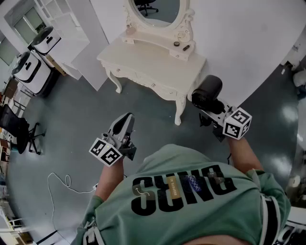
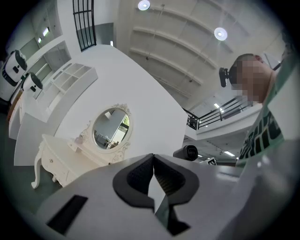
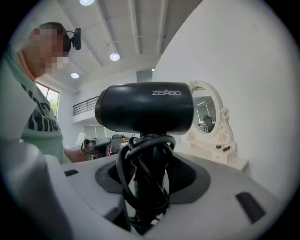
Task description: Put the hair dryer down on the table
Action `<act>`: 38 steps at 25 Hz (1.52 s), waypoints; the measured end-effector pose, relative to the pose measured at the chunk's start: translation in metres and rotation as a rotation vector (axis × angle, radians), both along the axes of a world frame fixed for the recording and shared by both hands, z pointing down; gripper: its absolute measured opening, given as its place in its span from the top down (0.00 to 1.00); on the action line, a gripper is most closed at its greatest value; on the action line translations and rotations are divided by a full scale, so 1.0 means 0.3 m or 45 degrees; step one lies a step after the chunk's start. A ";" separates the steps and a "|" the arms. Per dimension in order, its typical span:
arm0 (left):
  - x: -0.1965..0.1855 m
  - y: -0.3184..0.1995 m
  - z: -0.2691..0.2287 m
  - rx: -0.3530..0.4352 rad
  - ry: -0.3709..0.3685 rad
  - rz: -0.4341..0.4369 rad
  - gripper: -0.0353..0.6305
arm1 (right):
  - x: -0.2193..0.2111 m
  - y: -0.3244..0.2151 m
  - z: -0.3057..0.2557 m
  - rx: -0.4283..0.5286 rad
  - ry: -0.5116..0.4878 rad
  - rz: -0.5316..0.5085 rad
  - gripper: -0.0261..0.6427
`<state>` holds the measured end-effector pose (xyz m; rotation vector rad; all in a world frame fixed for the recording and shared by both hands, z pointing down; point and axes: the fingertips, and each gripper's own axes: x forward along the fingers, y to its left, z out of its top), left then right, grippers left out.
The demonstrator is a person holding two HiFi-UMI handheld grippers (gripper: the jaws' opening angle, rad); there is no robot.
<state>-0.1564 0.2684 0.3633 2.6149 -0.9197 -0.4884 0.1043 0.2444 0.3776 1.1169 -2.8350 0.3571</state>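
A black hair dryer (image 1: pixel 206 94) (image 3: pixel 145 108) is held up in the air by its handle, its cord coiled round the handle (image 3: pixel 143 180). My right gripper (image 1: pixel 210 111) (image 3: pixel 149 176) is shut on that handle, just right of the white dressing table (image 1: pixel 143 60). The table's near right corner lies a little to the left of the dryer. My left gripper (image 1: pixel 125 125) (image 2: pixel 153 174) hangs over the floor in front of the table, jaws together with nothing between them. In the left gripper view the dryer (image 2: pixel 188 152) shows at the right.
An oval mirror (image 1: pixel 160 12) (image 3: pixel 205 112) stands at the back of the table, with small dark items (image 1: pixel 181 46) on a shelf below it. A white cable (image 1: pixel 64 184) lies on the grey floor at the left. White cabinets (image 1: pixel 33 62) and a black chair (image 1: pixel 19 131) stand far left.
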 end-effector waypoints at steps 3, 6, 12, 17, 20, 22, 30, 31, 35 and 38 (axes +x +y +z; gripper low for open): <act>0.001 0.006 -0.014 0.004 0.002 0.001 0.93 | 0.002 0.005 -0.011 0.005 -0.001 -0.002 0.64; 0.010 0.007 -0.014 0.008 0.002 0.003 0.93 | 0.009 0.005 -0.012 0.014 -0.002 -0.005 0.64; 0.045 0.003 -0.007 0.011 -0.001 0.004 0.93 | 0.037 -0.007 -0.006 0.030 -0.012 -0.019 0.64; 0.079 0.010 -0.005 0.012 -0.004 -0.003 0.93 | 0.067 0.000 -0.014 0.035 -0.003 -0.021 0.64; 0.113 0.010 -0.009 0.015 -0.007 -0.010 0.93 | 0.096 -0.001 -0.023 0.038 -0.011 -0.033 0.64; 0.138 0.010 -0.012 0.016 -0.011 -0.017 0.93 | 0.119 -0.004 -0.028 0.041 -0.013 -0.041 0.64; 0.299 -0.006 -0.009 0.011 -0.012 -0.037 0.93 | 0.255 -0.033 -0.019 0.048 -0.016 -0.091 0.64; 0.321 -0.009 -0.006 0.008 -0.005 -0.036 0.93 | 0.271 -0.037 -0.017 0.048 -0.012 -0.097 0.64; 0.401 -0.028 0.014 -0.010 -0.003 -0.025 0.93 | 0.323 -0.066 -0.017 0.049 -0.005 -0.110 0.64; 0.425 -0.062 0.038 -0.032 -0.017 -0.021 0.93 | 0.344 -0.111 0.001 0.041 -0.014 -0.111 0.64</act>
